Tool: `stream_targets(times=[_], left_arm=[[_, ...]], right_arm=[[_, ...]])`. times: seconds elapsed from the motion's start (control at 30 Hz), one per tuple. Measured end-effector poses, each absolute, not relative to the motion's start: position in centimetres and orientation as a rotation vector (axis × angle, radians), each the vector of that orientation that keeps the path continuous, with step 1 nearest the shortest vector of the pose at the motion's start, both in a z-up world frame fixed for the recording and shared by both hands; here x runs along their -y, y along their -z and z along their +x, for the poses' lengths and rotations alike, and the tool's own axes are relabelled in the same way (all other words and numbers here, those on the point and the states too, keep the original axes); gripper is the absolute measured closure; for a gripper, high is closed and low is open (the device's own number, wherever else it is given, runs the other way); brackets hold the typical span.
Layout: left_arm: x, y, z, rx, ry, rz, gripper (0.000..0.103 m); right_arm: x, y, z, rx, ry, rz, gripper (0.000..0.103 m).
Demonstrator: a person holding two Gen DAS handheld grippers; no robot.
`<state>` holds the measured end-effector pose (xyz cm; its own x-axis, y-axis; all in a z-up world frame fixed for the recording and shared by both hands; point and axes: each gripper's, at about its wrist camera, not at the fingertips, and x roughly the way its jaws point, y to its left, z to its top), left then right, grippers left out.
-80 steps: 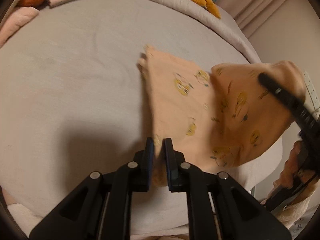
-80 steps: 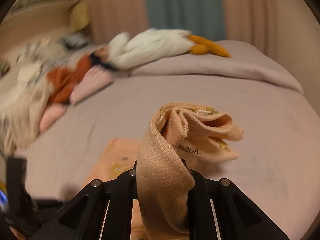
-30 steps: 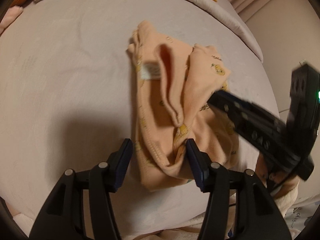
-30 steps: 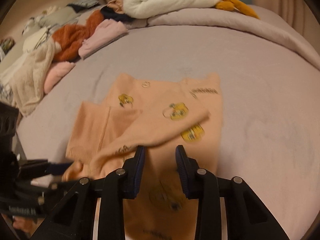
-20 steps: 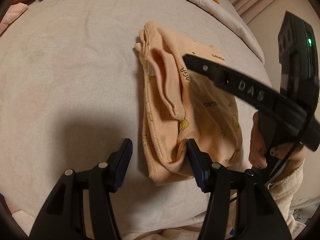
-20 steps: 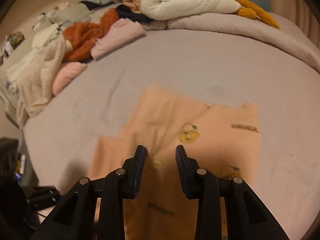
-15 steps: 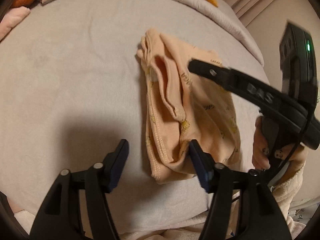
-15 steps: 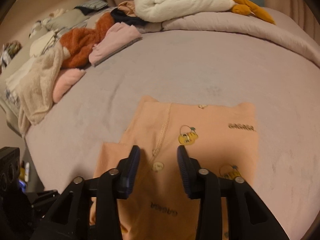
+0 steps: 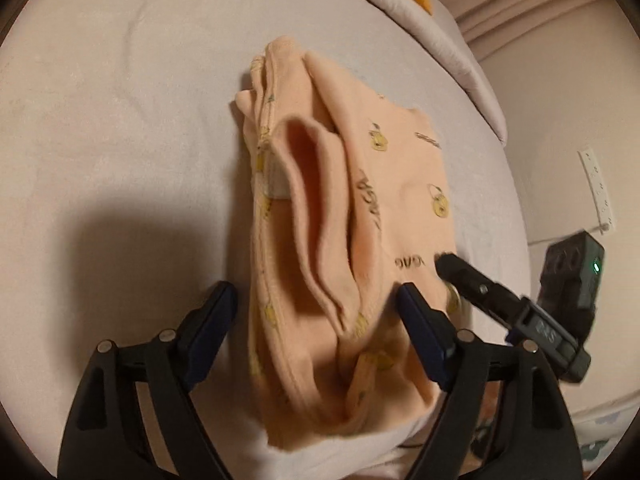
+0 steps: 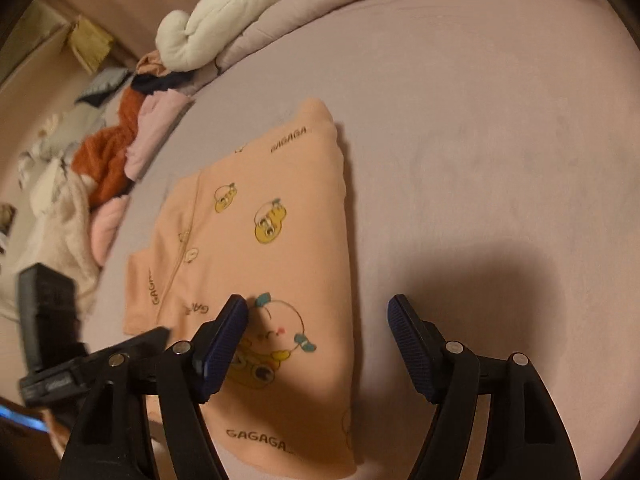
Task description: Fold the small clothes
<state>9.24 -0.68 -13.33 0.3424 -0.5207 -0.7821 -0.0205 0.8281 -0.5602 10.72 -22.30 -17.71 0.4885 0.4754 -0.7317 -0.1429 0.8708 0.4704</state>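
Note:
A small peach garment [image 9: 400, 184] printed with yellow cartoon ducks lies folded on the pale bed sheet [image 9: 120, 120], its layers bunched into ridges along the left side. My left gripper [image 9: 316, 312] straddles the near end of it, jaws opening wide, the left pad clear of the cloth. In the right wrist view the garment [image 10: 260, 208] lies flat, and my right gripper [image 10: 318, 312] hovers over its near right edge. Its jaws are opening too and no pad presses on the cloth. A finger [image 9: 472, 280] of the right gripper shows at the garment's right side.
A heap of other clothes [image 10: 108, 168] lies along the bed's left side. A white plush toy [image 10: 208, 28] and a rolled blanket [image 10: 360, 4] lie at the far end. A wall with a socket strip [image 9: 596, 188] is to the right of the bed.
The right gripper carried a raised part of the garment over, laid it down and let go. Both grippers' jaws have spread wider, and the right wrist view has rolled.

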Motion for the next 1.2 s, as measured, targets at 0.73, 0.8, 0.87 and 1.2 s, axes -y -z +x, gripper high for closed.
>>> stream_targets(times=[0.73, 0.8, 0.87, 1.2], left_arm=[[7.5, 6.6, 12.6, -0.999, 0.337, -0.313, 0.071], [8.1, 6.4, 13.4, -0.991, 0.329, -0.293, 0.071], [8.2, 6.6, 13.9, -0.986, 0.315, -0.276, 0.071], [6.3, 9.7, 15.4, -1.069, 0.255, -0.251, 0.069]], right_arm=[[20.6, 11.1, 10.1, -0.768, -0.476, 0.224, 0.077], [20.8, 11.0, 10.6, -0.759, -0.466, 0.222, 0.077], [20.9, 11.1, 11.3, -0.755, -0.458, 0.224, 0.077], [20.9, 14.6, 14.4, -0.856, -0.461, 0.300, 0.077]])
